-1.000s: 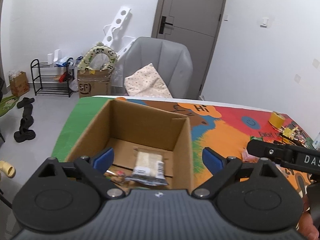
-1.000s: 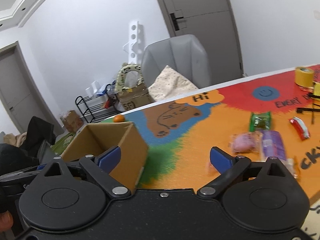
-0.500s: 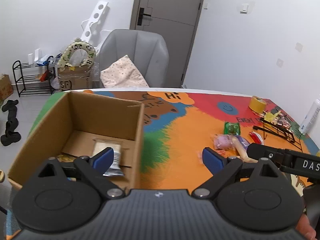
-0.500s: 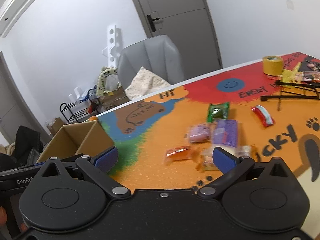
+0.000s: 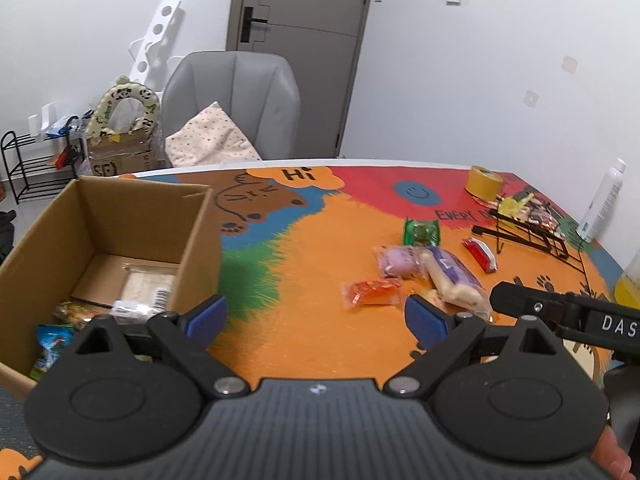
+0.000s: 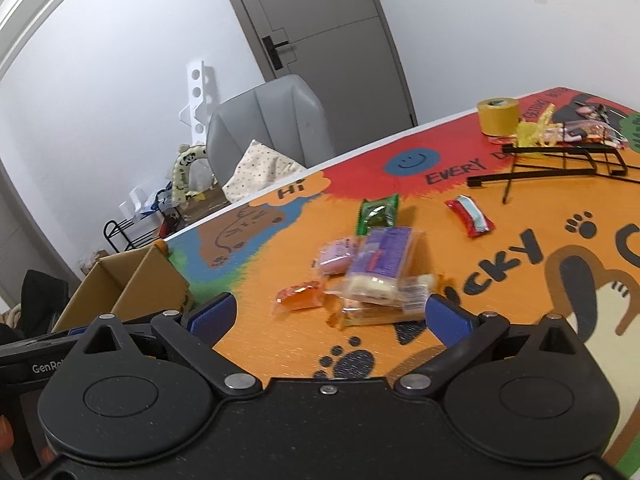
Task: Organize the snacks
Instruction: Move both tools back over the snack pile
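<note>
Left gripper [image 5: 316,316]: hanging wide apart, gripping nothing.
Right gripper [image 6: 332,316]: gaping wide, empty.
Snacks [image 6: 376,264]: lying loose on table [image 6: 520,280].
Box [image 5: 120,220]: sitting left, holding packets.

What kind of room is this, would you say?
Probably a room in a home: a table under a colourful cartoon mat, a grey armchair with a cushion, and a shoe rack by the wall.
</note>
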The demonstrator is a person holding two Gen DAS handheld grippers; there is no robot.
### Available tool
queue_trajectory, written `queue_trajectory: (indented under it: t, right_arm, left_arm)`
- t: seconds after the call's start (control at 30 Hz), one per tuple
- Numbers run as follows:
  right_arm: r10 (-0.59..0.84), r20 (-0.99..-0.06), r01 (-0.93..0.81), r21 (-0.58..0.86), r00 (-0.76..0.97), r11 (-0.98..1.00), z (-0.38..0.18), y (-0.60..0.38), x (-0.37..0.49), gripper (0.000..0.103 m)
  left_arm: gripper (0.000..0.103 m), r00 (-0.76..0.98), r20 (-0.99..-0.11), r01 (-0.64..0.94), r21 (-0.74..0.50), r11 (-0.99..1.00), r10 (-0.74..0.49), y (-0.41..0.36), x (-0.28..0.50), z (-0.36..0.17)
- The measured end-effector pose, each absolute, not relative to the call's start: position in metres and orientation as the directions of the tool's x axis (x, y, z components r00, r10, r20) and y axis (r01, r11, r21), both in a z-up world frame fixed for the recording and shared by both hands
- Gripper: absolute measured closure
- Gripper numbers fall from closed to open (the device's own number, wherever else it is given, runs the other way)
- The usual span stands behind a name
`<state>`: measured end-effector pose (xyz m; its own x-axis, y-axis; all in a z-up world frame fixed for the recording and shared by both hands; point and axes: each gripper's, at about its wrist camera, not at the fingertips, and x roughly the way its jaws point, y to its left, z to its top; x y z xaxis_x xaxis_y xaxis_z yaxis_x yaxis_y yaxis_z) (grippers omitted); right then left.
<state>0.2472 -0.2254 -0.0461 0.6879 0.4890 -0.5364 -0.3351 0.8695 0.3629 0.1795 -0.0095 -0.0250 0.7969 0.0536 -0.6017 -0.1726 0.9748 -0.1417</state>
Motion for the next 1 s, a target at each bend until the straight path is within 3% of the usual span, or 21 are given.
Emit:
queue_trajectory:
  t: [1.0]
  right_arm:
    - [0.484, -0.583, -0.274, 0.414, 0.653, 0.868, -0.087, -0.253, 0.279, 0.003]
  left_arm:
    - [0.008, 0.777, -0.628, -0.143, -0.14, 0.98, 0.024, -0.039, 0.223, -0.059]
